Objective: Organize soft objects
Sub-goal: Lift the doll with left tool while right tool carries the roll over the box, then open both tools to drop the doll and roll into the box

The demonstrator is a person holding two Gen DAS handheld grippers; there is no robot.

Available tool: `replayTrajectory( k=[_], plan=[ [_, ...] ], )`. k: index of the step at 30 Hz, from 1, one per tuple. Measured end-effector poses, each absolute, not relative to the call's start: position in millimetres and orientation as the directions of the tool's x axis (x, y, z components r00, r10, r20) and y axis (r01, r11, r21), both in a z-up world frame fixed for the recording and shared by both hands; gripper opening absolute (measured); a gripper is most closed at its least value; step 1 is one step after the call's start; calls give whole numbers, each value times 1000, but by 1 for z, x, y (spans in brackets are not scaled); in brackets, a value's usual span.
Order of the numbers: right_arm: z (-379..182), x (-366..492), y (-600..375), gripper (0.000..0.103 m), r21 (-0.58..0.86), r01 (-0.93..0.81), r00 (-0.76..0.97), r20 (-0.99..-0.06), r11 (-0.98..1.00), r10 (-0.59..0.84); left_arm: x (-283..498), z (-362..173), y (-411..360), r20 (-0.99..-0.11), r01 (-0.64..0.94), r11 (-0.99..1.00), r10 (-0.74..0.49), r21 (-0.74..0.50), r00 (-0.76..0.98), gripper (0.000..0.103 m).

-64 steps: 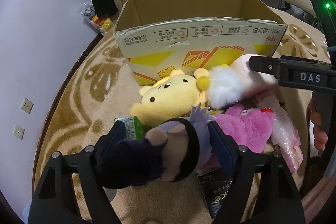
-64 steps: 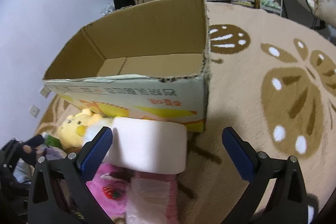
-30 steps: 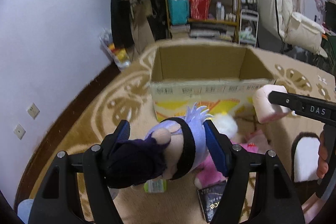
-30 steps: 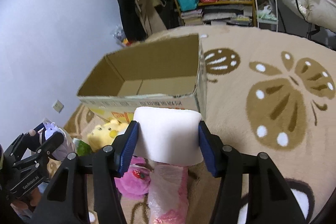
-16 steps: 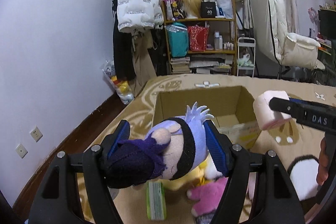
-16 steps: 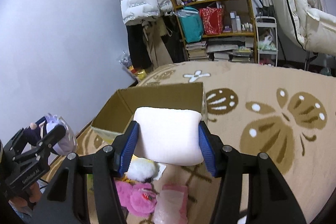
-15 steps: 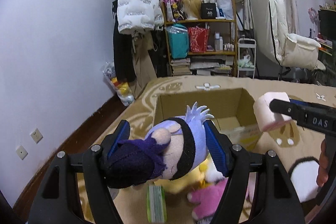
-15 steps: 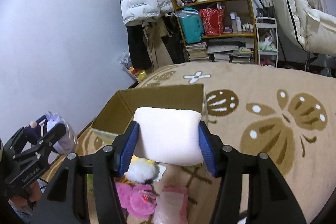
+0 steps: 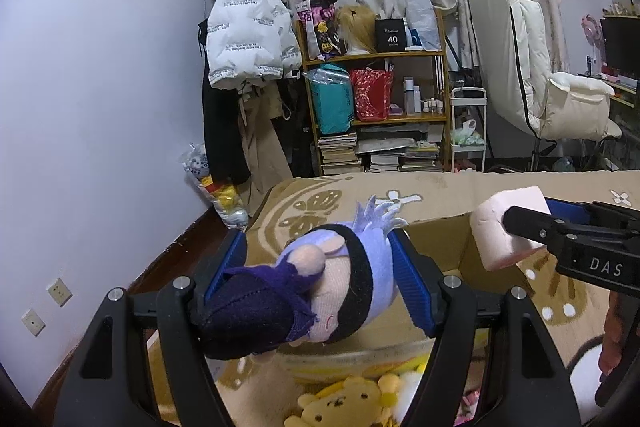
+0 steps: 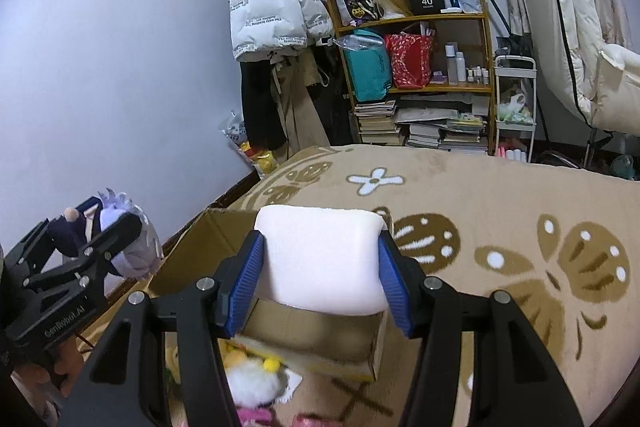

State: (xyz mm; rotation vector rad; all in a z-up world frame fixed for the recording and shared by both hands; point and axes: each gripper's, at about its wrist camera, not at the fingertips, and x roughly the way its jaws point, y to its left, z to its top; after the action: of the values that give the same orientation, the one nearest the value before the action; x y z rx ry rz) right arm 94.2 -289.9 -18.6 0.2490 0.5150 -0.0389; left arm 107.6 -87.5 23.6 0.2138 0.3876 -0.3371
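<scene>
My left gripper (image 9: 320, 279) is shut on a plush doll (image 9: 304, 291) with lilac hair, a black band and dark clothes, held high over the open cardboard box (image 9: 436, 239). My right gripper (image 10: 320, 279) is shut on a pale pink soft block (image 10: 320, 259), held above the box (image 10: 200, 251). The block also shows in the left wrist view (image 9: 508, 231), and the doll in the right wrist view (image 10: 120, 239). A yellow bear plush (image 9: 340, 407) and a white fluffy plush (image 10: 252, 383) lie on the rug before the box.
The beige patterned rug (image 10: 500, 227) spreads around the box. A wooden shelf (image 9: 380, 107) with bags and books, a hanging white jacket (image 9: 248, 39) and a white chair (image 9: 560, 87) stand at the back. The wall is on the left.
Both grippers have risen further with their loads. The box now lies lower in both views and the floor toys have slid toward the bottom edge.
</scene>
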Motion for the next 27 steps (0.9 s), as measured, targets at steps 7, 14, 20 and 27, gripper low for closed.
replayTrajectory(
  k=[7, 14, 20, 27],
  plan=[
    [-29, 116, -289, 60, 214, 72, 858, -512, 974, 49, 131, 6, -95, -459, 380, 915, -283, 133, 842, 72],
    [-41, 134, -285, 62, 209, 33, 844, -530, 977, 85, 138, -11, -100, -475, 387, 909, -275, 154, 836, 73],
    [-52, 137, -289, 62, 249, 32, 834, -541, 968, 111, 142, -20, -104, -491, 402, 902, -282, 159, 825, 73],
    [-58, 140, -300, 63, 299, 45, 825, -549, 953, 133, 155, -28, -112, -525, 429, 893, -302, 137, 796, 74]
  ],
)
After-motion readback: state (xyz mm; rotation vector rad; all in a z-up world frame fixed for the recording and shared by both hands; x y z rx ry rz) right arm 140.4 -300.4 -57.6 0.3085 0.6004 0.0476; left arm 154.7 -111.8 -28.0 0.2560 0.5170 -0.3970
